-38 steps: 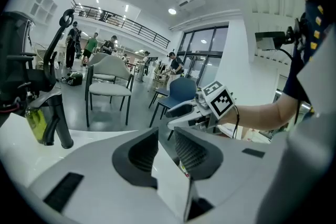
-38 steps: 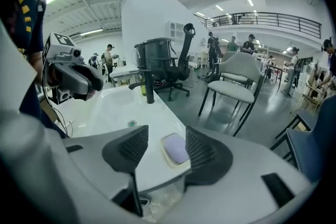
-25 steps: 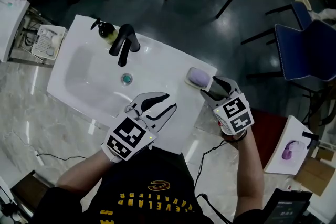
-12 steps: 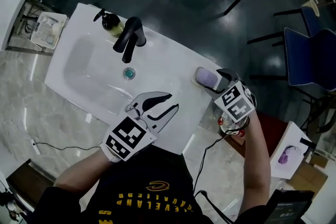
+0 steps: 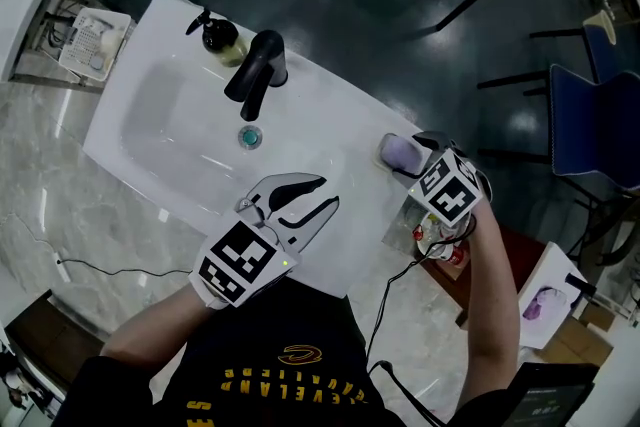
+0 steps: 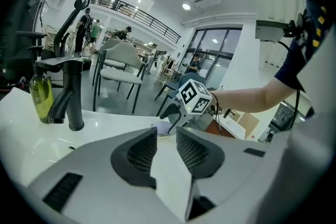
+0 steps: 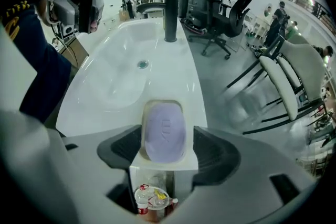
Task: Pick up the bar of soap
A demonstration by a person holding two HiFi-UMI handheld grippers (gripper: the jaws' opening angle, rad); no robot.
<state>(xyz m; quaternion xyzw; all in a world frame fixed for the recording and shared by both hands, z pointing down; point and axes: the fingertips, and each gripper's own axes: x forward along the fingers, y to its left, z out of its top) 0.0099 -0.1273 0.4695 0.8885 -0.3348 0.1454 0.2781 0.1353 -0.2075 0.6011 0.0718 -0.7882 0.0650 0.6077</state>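
White sink (image 5: pixel 150 130) fills the frame's middle. Our bar of soap (image 5: pixel 401 151) lies on its corner, middle right. We are opening the jaws of our right gripper (image 5: pixel 416 158) around it, not squeezing yet, so it fits. Our left gripper (image 5: pixel 318 198), lower middle, hangs open and empty.

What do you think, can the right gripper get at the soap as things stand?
Probably yes. The right gripper has its jaws opening on either side of the soap in its dish, with nothing between. Only the dish rim might get in the pads' way.
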